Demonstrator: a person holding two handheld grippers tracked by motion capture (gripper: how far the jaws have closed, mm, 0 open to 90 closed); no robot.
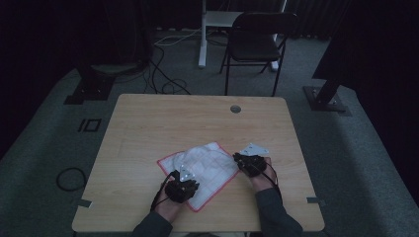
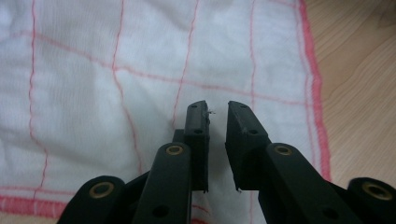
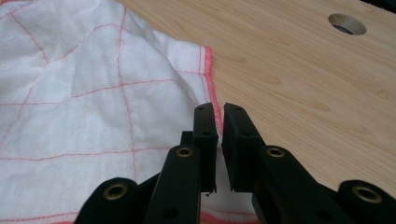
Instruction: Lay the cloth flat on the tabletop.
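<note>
A white cloth with red grid lines and a red hem lies on the wooden table, near its front edge. My left gripper hangs over the cloth's near left part. In the left gripper view its jaws stand a narrow gap apart above the flat cloth, nothing between them. My right gripper is at the cloth's right edge. In the right gripper view its jaws are almost together, with the red hem running in between them. The cloth bulges up at that view's left.
A round cable hole sits in the table near its far edge, also seen as the hole ahead of my right gripper. A black folding chair and a white desk leg stand beyond the table. Cables lie on the grey floor.
</note>
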